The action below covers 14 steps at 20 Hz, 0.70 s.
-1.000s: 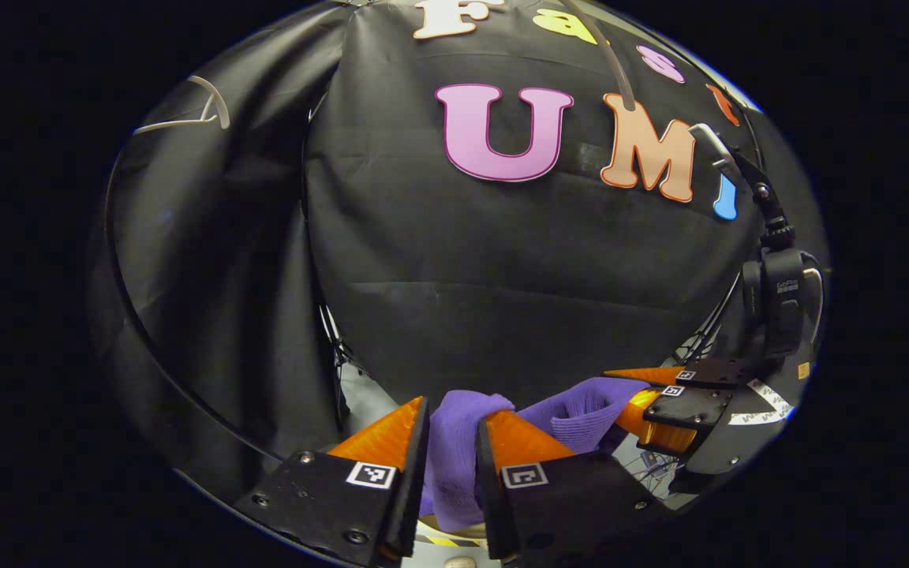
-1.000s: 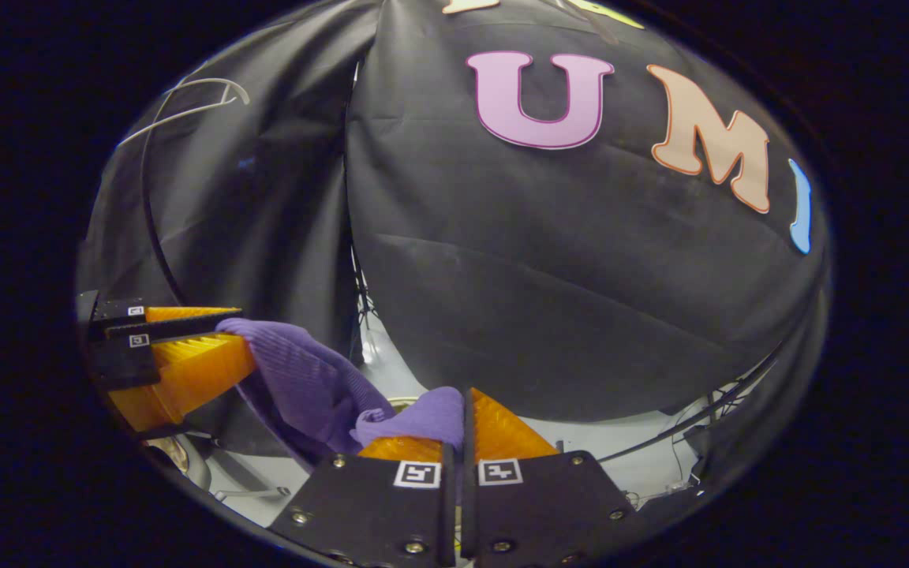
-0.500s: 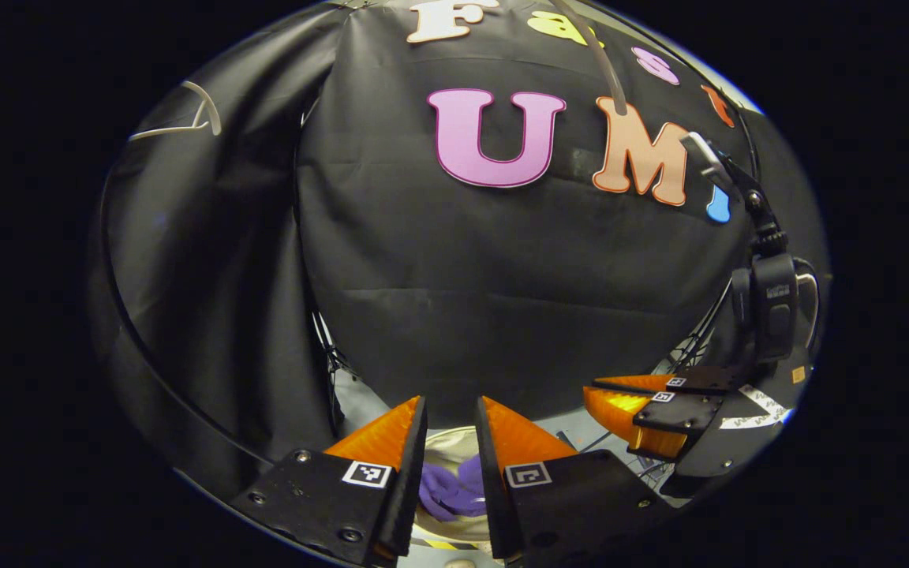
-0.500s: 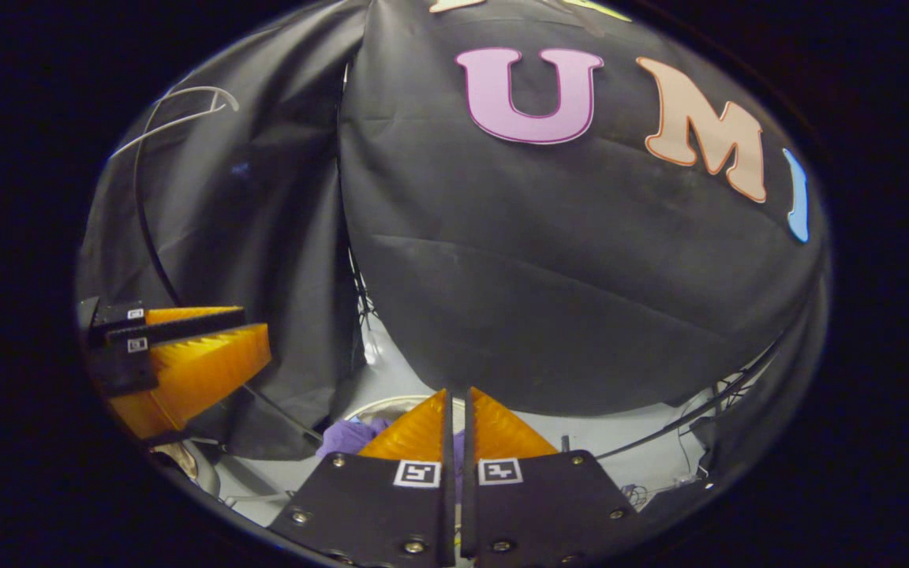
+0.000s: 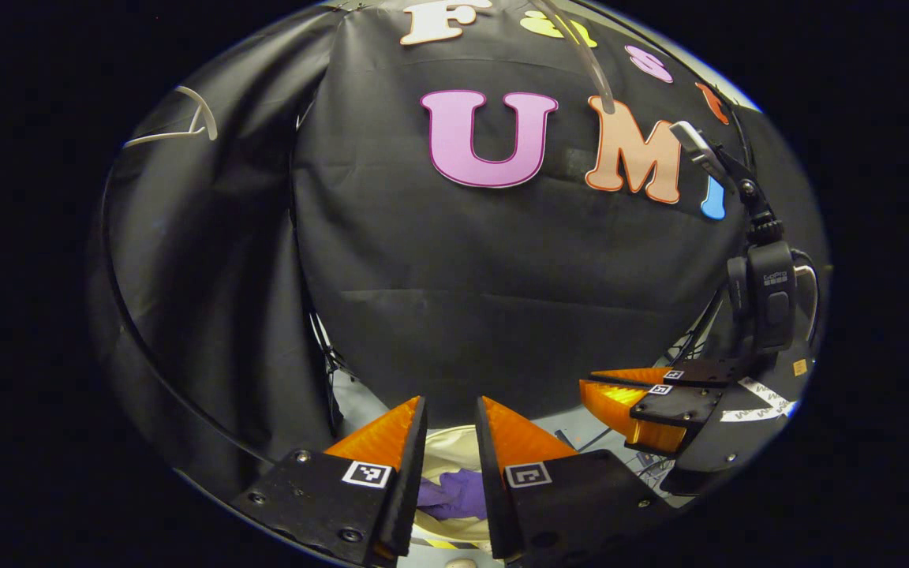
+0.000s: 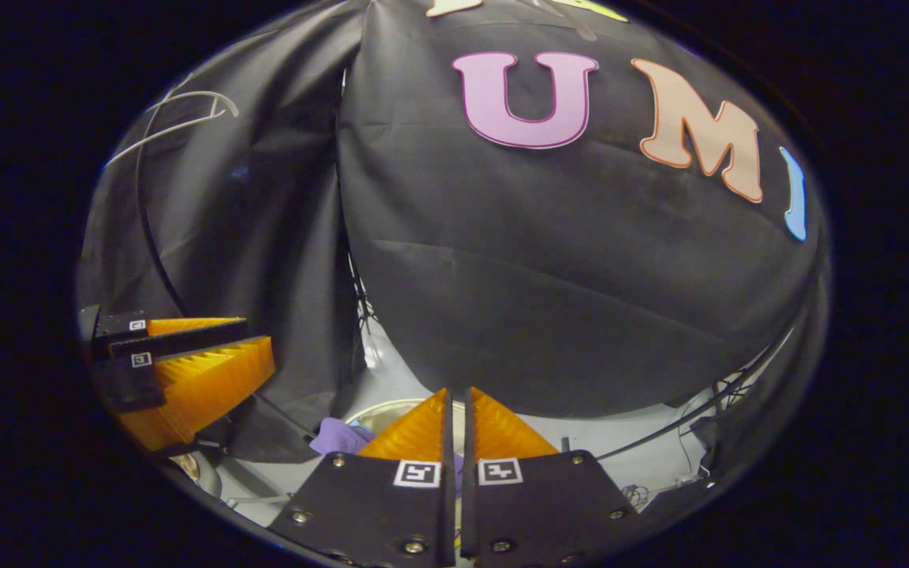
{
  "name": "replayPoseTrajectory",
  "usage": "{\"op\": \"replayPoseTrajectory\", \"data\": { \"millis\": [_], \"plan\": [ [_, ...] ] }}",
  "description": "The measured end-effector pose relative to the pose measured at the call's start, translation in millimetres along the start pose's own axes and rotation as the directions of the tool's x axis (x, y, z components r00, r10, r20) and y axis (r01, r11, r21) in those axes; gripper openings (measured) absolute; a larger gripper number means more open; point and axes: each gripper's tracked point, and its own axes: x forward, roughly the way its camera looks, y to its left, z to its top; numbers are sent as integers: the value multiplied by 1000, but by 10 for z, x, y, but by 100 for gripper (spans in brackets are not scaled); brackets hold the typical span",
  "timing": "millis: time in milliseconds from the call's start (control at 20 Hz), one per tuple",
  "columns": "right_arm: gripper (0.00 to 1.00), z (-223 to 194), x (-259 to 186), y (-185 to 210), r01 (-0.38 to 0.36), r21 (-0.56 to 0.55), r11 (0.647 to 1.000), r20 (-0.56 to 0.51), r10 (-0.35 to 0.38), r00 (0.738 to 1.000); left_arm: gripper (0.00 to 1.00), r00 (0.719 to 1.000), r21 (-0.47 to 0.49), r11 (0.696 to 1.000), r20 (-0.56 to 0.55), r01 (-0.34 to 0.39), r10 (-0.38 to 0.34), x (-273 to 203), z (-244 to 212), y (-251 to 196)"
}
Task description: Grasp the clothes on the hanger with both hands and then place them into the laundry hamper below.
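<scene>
Purple knit garment [image 5: 454,495] lies crumpled in round cream hamper [image 5: 447,450] below. Left gripper [image 5: 451,406]: jaws spread, empty. Right gripper [image 6: 456,397]: wedge-shaped fingers nearly pressed together, w/ nothing between.

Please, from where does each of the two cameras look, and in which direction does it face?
Left gripper view: rides on the left tongs, facing the booth wall; below lies purple clothing in the hamper; the right tongs show at right.
Right gripper view: rides on the right tongs, facing the same wall; the left tongs show at left.
Shared: wall, clothing, hamper.
</scene>
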Motion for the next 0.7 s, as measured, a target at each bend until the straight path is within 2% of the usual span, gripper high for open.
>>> {"op": "replayPoseTrajectory", "data": {
  "millis": [50, 100, 150, 250, 300, 450, 500, 550, 600, 650, 700],
  "plan": [
    [4, 13, -13, -3, 1, -1, 1000, 5, -1, 1000, 39, 1000, 2, 1000, 2, -1, 1, -10, 7, -14],
    [4, 18, -36, -15, 3, -1, 1000, 8, -2, 1000, 45, 1000, 4, 1000, 4, -1, 1, -17, 1, -22],
    [4, 30, -55, -18, 2, 0, 1000, 13, -2, 1000, 39, 1000, 4, 1000, 7, -3, 3, -37, 15, -28],
    [7, 86, -124, -37, 7, 4, 1000, 29, -7, 1000, 39, 1000, 4, 1000, 24, -4, 4, -91, 65, -51],
    [4, 128, -156, -54, 11, 7, 1000, 43, -11, 999, 39, 999, 3, 1000, 42, -4, 4, -128, 122, -69],
    [4, 317, -317, -125, 25, 11, 1000, 94, -26, 995, 38, 996, 2, 1000, 92, 0, 0, -259, 333, -138],
    [7, 396, -385, -140, 29, 15, 999, 118, -31, 993, 38, 994, 5, 1000, 112, 2, -3, -312, 427, -163],
    [4, 490, -457, -171, 35, 19, 999, 143, -37, 989, 38, 990, 4, 1000, 142, 8, -9, -369, 538, -208],
    [7, 583, -536, -199, 40, 23, 999, 167, -43, 985, 38, 986, 5, 1000, 168, 13, -13, -429, 645, -249],
    [0, 689, -630, -225, 47, 27, 999, 195, -52, 979, 38, 980, 8, 1000, 196, 19, -20, -497, 755, -286],
    [4, 798, -724, -256, 55, 32, 998, 224, -61, 973, 38, 974, 13, 1000, 225, 22, -24, -569, 865, -322]
  ]
}}
